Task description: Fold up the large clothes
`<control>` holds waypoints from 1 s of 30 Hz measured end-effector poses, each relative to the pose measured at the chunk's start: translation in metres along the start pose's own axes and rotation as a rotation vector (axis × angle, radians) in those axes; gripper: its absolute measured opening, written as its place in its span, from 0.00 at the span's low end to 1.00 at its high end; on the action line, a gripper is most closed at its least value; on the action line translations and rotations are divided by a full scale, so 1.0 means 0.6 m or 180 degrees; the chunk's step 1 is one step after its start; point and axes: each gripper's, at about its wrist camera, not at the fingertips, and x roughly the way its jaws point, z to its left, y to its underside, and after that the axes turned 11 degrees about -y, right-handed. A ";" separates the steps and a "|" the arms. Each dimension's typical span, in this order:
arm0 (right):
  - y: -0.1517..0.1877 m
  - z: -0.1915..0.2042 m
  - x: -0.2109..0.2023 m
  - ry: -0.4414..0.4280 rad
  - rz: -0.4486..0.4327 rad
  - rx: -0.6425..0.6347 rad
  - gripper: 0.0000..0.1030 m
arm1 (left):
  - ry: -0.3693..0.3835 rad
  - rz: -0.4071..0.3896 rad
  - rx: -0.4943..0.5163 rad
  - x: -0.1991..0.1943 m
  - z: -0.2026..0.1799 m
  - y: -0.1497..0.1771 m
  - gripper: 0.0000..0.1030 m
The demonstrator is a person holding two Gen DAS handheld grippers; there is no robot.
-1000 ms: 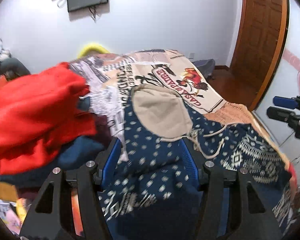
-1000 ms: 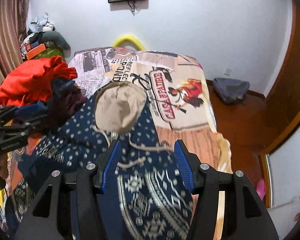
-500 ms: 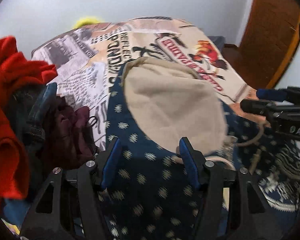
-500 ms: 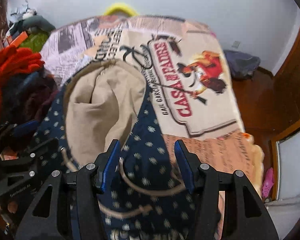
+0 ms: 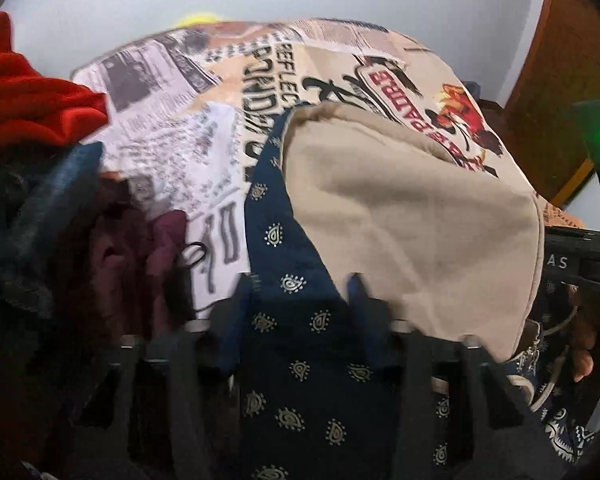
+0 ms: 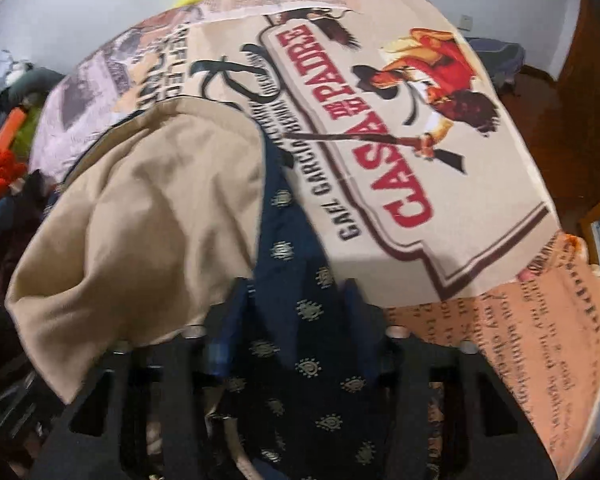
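A navy patterned hoodie (image 5: 300, 344) with a beige hood lining (image 5: 412, 216) lies on a bed. My left gripper (image 5: 300, 292) is open, its blue fingers straddling the navy edge at the left side of the hood. My right gripper (image 6: 296, 300) is open, its fingers straddling the navy edge (image 6: 300, 320) at the right side of the hood lining (image 6: 148, 216). The right gripper's black body shows at the right of the left wrist view (image 5: 580, 256). Beige drawstrings (image 5: 548, 384) lie below the hood.
A printed bedspread (image 6: 380, 128) covers the bed. A pile of red (image 5: 24, 96), maroon (image 5: 140, 248) and dark blue clothes lies left of the hoodie. A wooden door (image 5: 556, 64) and wood floor (image 6: 548, 104) are to the right.
Both grippers have moved forward and down toward the hood, which now fills both views. Their fingers now straddle the navy edges on either side of the hood.
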 end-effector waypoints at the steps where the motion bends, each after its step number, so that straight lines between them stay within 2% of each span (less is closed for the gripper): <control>1: 0.000 0.005 -0.003 -0.0003 -0.0001 -0.0037 0.18 | 0.0036 -0.0001 -0.0048 0.000 0.003 0.000 0.31; 2: -0.001 0.010 -0.003 0.0003 0.0001 -0.0072 0.14 | 0.0048 -0.0008 -0.0087 -0.002 0.005 -0.001 0.18; 3: 0.000 0.015 -0.006 0.0021 -0.0001 -0.0123 0.13 | 0.0084 0.0010 -0.0107 -0.004 0.006 -0.001 0.13; 5: 0.000 0.031 -0.019 0.0096 -0.0074 -0.0253 0.11 | 0.0141 0.0024 -0.0149 -0.010 0.008 -0.002 0.11; 8: 0.002 0.055 -0.062 0.0062 -0.0250 -0.0398 0.11 | 0.0219 -0.0005 -0.0154 -0.035 0.005 -0.002 0.10; 11: 0.013 0.073 -0.121 -0.0078 -0.0383 -0.0459 0.10 | 0.0489 -0.0040 -0.0117 -0.079 -0.003 0.001 0.10; 13: 0.027 0.083 -0.160 -0.0200 -0.0450 -0.0506 0.10 | 0.0629 -0.0099 -0.0006 -0.122 -0.012 0.011 0.10; 17: 0.070 0.099 -0.225 -0.0191 -0.0513 -0.0660 0.10 | 0.0773 -0.0226 0.0204 -0.211 -0.021 0.046 0.10; 20: 0.114 0.104 -0.265 -0.0223 -0.0506 -0.0735 0.10 | 0.0833 -0.0270 0.0282 -0.269 -0.012 0.077 0.10; 24: 0.176 0.114 -0.319 -0.0216 -0.0582 -0.0849 0.10 | 0.0798 -0.0305 0.0335 -0.319 0.011 0.126 0.10; 30: 0.264 0.113 -0.360 -0.0200 -0.0632 -0.0901 0.10 | 0.0768 -0.0195 0.0228 -0.342 0.060 0.214 0.10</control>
